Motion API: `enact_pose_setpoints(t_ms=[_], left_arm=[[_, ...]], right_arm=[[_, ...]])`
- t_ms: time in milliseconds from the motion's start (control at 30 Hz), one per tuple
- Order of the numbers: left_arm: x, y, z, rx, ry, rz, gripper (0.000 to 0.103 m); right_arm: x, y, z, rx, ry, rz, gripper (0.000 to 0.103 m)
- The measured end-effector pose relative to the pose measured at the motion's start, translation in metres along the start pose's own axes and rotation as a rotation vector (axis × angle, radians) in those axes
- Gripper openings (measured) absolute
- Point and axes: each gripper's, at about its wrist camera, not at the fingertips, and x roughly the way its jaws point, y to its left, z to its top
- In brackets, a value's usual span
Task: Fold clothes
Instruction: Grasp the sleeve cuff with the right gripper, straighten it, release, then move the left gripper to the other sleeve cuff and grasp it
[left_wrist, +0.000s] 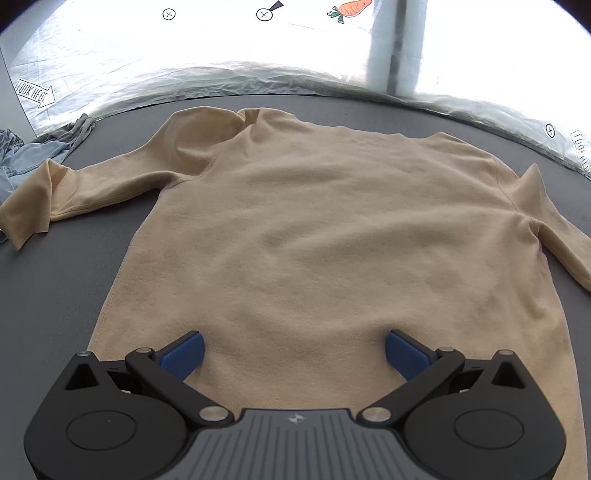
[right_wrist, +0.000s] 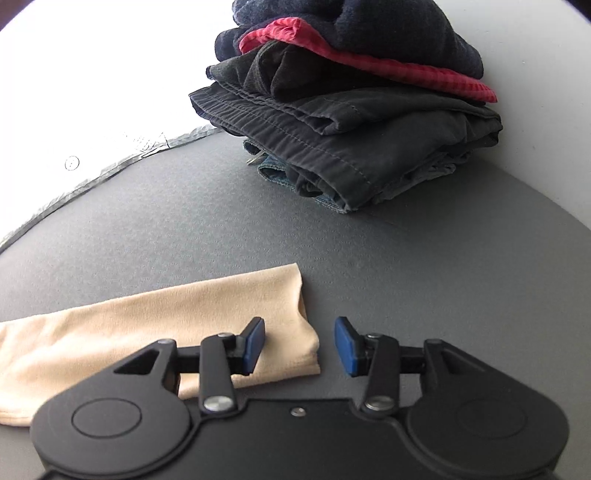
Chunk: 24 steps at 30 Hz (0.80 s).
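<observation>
A beige long-sleeved top (left_wrist: 325, 229) lies flat on the dark grey table (left_wrist: 55, 295), collar at the far side and sleeves spread out left and right. My left gripper (left_wrist: 294, 350) is open, its blue pads (left_wrist: 184, 352) resting over the middle of the near hem. In the right wrist view, the end of one beige sleeve (right_wrist: 155, 332) lies on the table. My right gripper (right_wrist: 300, 345) is open, with the sleeve's cuff edge between its blue pads (right_wrist: 255, 345), holding nothing.
A stack of folded dark, red and denim clothes (right_wrist: 354, 110) stands on the table beyond my right gripper. A heap of grey-blue clothes (left_wrist: 33, 151) lies at the far left. A crinkled silver sheet (left_wrist: 221, 81) borders the table's far edge.
</observation>
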Motion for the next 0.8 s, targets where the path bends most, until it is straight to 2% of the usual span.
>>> enact_pose_setpoints(t_ms=[33,67,233,300,433,500,533,567,633,700,767,800], left_arm=[[0.0,0.0,0.0,0.002,-0.004,-0.002,0.103],[0.0,0.0,-0.001,0.003,-0.009,-0.003,0.103],[-0.001,0.001,-0.004,0.011,-0.034,-0.009,0.103],[0.0,0.001,-0.005,0.012,-0.039,-0.01,0.103],[0.0,0.002,-0.005,0.012,-0.041,-0.011,0.103],[0.0,0.002,-0.005,0.012,-0.039,-0.01,0.103],[0.0,0.002,-0.004,0.012,-0.036,-0.011,0.103],[0.0,0.002,-0.003,0.013,-0.031,-0.011,0.103],[-0.001,0.003,-0.003,0.02,-0.019,-0.019,0.103],[-0.002,0.006,-0.003,0.035,-0.008,-0.035,0.103],[-0.011,0.014,-0.011,0.042,0.009,-0.042,0.103],[-0.017,0.02,-0.017,0.034,0.02,-0.034,0.103]], right_arm=[[-0.001,0.003,0.0,-0.016,0.0,0.031,0.019],[-0.002,0.004,-0.001,-0.027,-0.002,0.042,0.003],[-0.022,0.004,-0.005,-0.051,-0.01,-0.025,0.002],[-0.023,0.001,-0.012,-0.054,0.012,-0.052,0.002],[-0.022,0.017,-0.024,-0.235,-0.001,-0.112,0.003],[-0.028,0.017,-0.021,-0.207,0.026,-0.103,0.006],[-0.031,0.015,-0.019,-0.164,0.039,-0.081,0.016],[-0.038,0.014,-0.019,-0.142,0.039,-0.068,0.034],[-0.055,0.018,-0.024,-0.147,0.009,-0.039,0.05],[-0.073,0.026,-0.035,-0.177,0.005,0.01,0.058],[-0.091,0.037,-0.048,-0.203,0.01,0.064,0.087],[-0.098,0.043,-0.055,-0.215,0.013,0.106,0.09]])
